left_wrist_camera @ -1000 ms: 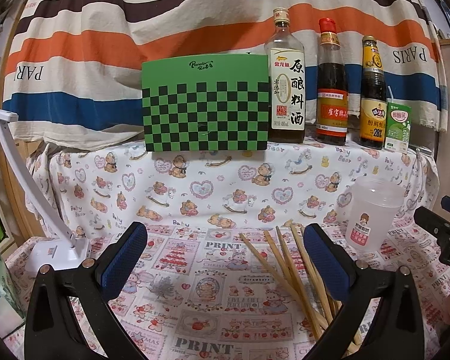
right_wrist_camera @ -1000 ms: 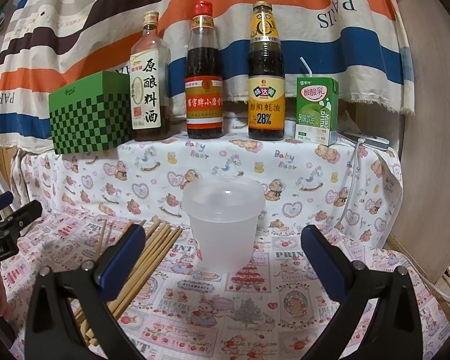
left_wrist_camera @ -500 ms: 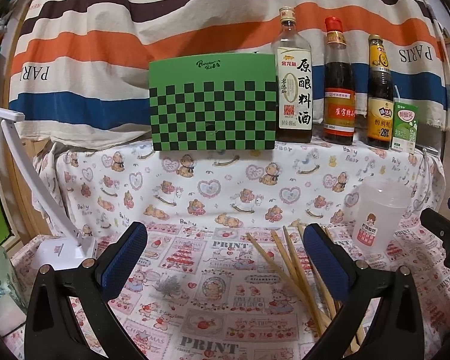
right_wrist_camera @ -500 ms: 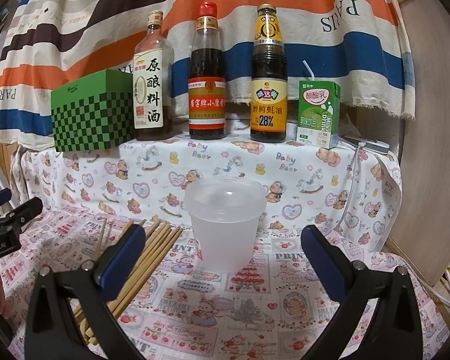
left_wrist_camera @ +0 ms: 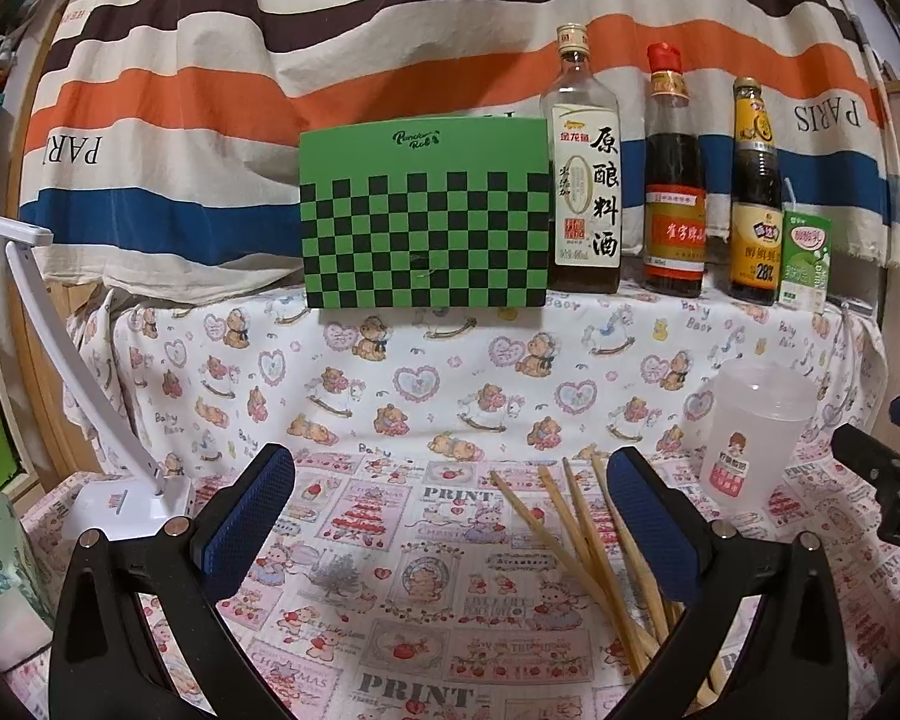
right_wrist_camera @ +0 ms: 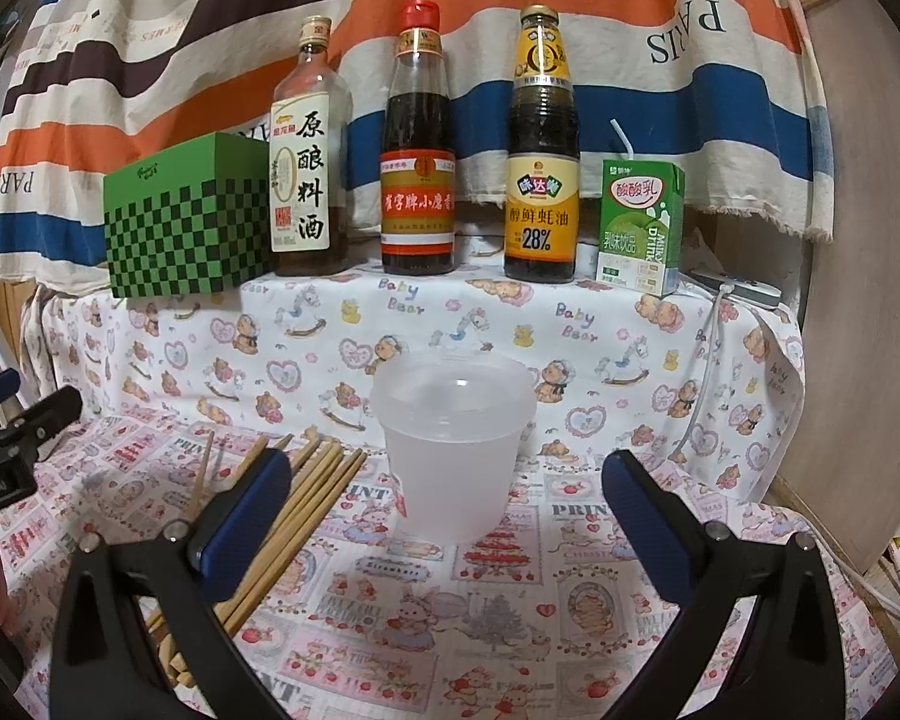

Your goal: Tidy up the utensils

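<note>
Chopsticks (left_wrist_camera: 576,534) flat on surface (left_wrist_camera: 390,546), left of cup (right_wrist_camera: 453,450), long axis running near-to-far, fanned. Lie under left claw (left_wrist_camera: 450,516) right finger; nearer than right claw (right_wrist_camera: 444,516). Both claws wide open, empty.

Left wrist view: low over the tabletop (left_wrist_camera: 390,540), looking forward between its own two fingers (left_wrist_camera: 246,516), squarely at the green checkered box (left_wrist_camera: 423,213) on the raised shelf. Chopsticks (left_wrist_camera: 576,534) close in at lower right, translucent cup (left_wrist_camera: 750,438) off to the right, right gripper (left_wrist_camera: 888,468) poking in at the right edge.

Right wrist view: same low height, set further right, facing the cup (right_wrist_camera: 453,438) near and dead centre, box (right_wrist_camera: 186,222) seen at an angle. Left gripper (right_wrist_camera: 6,438) at the left edge.

Shared by both: box, three bottles (left_wrist_camera: 585,180) (right_wrist_camera: 309,168), milk carton (left_wrist_camera: 804,261) (right_wrist_camera: 642,222), cup, chopsticks (right_wrist_camera: 306,492), striped cloth (left_wrist_camera: 270,60) (right_wrist_camera: 690,60) behind.
</note>
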{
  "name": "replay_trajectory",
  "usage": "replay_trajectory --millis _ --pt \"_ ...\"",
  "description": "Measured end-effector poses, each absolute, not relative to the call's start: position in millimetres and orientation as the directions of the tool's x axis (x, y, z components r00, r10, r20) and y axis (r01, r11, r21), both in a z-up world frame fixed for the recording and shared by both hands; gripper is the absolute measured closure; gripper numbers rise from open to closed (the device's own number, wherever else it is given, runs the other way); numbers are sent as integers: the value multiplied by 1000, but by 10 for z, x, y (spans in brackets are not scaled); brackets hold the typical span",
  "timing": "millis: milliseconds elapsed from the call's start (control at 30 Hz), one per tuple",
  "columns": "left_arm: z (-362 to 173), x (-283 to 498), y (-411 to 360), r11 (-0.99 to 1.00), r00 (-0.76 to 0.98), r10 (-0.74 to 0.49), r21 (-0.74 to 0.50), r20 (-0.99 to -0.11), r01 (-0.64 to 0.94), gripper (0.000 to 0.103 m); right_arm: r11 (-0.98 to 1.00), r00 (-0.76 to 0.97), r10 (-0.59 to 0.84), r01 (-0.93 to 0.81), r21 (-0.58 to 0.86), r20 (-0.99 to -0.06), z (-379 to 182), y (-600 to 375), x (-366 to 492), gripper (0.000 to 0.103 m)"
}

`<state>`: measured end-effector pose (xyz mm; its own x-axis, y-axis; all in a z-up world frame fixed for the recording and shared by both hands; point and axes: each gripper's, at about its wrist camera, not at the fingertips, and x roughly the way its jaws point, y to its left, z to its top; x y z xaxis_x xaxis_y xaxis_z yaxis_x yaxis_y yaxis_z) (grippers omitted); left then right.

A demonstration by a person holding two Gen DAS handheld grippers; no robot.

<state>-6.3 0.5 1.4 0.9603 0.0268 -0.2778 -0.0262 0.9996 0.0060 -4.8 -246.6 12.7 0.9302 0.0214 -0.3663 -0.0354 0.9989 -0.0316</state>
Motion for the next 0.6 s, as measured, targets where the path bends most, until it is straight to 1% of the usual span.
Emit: replay_trajectory --millis 100,267,467,600 --pt "7 -64 7 999 956 41 13 -291 -39 0 999 930 21 -36 -33 -366 127 -2463 -46 0" --pt "11 -94 58 999 954 -32 -24 -297 26 0 999 927 25 -36 -24 -374 128 -2451 -74 0" --pt "30 -75 -8 1000 955 6 18 -296 -1 0 998 935 10 -32 -58 -355 130 -2378 -130 0" --pt "28 -82 9 1000 956 3 9 -295 -1 0 998 937 1 -20 -53 -349 133 -2393 -149 0"
